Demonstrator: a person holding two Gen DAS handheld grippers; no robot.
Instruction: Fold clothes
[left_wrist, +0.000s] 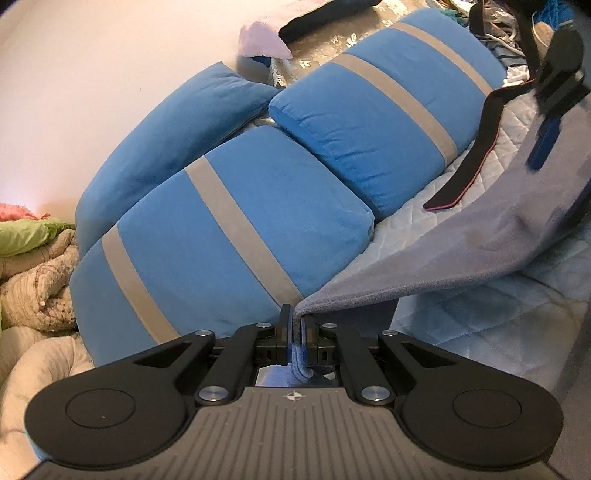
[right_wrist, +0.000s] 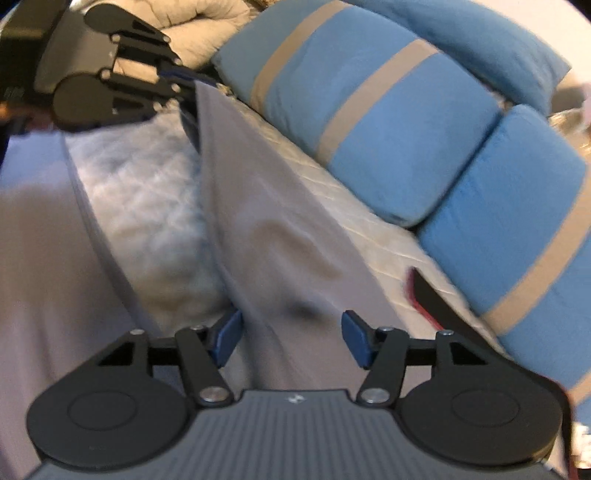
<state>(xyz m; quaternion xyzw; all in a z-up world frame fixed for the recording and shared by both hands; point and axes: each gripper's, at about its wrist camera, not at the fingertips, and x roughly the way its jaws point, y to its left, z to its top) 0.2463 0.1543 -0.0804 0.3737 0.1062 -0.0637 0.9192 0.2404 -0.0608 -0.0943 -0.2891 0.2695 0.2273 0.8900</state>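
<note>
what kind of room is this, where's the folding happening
Most likely a bedroom or lived-in sitting room at home: blue striped cushions line a white wall above a quilted white cover, with bedding piled alongside. The left gripper pinches a grey garment.

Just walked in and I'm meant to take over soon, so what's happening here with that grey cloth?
A person is folding clothes on a bed, holding tongs in each hand. The left tongs are shut on a corner of the grey garment, lifting it off the white quilted cover. The right tongs are open, their blue fingers on either side of a ridge of the same cloth, not clamping it. Blue striped cushions line the back, with a black strap beside them.
</note>
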